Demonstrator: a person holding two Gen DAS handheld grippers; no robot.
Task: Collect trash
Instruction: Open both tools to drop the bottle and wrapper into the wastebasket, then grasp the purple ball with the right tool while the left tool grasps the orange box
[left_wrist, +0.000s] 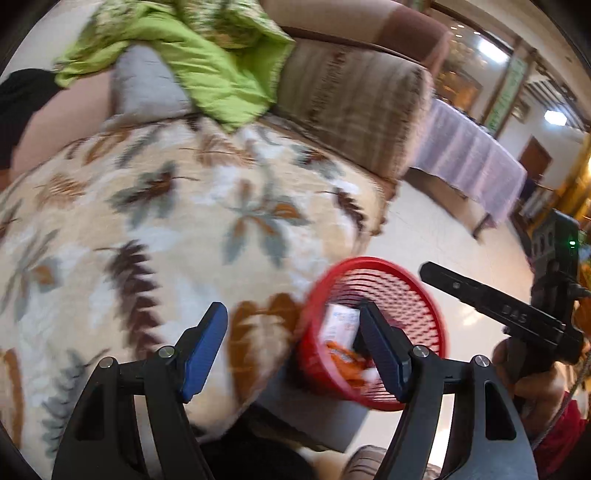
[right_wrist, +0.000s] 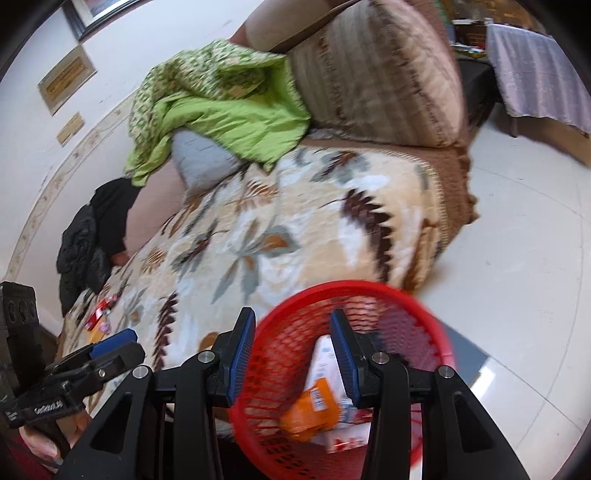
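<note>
Right wrist view is showing the red basket (right_wrist: 343, 373) directly ahead of the right tool (right_wrist: 293, 354), its near rim sitting between the two blue pads (right_wrist: 240, 354); the jaws are standing apart and, as far as the blur allows, the pads are not pressing on the mesh, so this tool is reading as released. Inside the basket, an orange wrapper (right_wrist: 310, 406) and a white packet (right_wrist: 327, 358) are already lying, so part of the collecting looks done. Far to the left of this tool, beyond the left tool (right_wrist: 114, 345), a few red and orange scraps (right_wrist: 99, 314) are still lying on the patterned blanket (right_wrist: 295, 229), so I judge that more remains to be gathered. Left wrist view is showing the left tool (left_wrist: 291, 347) spread wide with nothing between its pads, the basket (left_wrist: 373, 332) sitting just behind its right finger and the blanket (left_wrist: 166, 221) stretching ahead. A green quilt (left_wrist: 207, 66) is lying far ahead of both tools by the sofa cushion (left_wrist: 351, 99); it does not look like trash.
</note>
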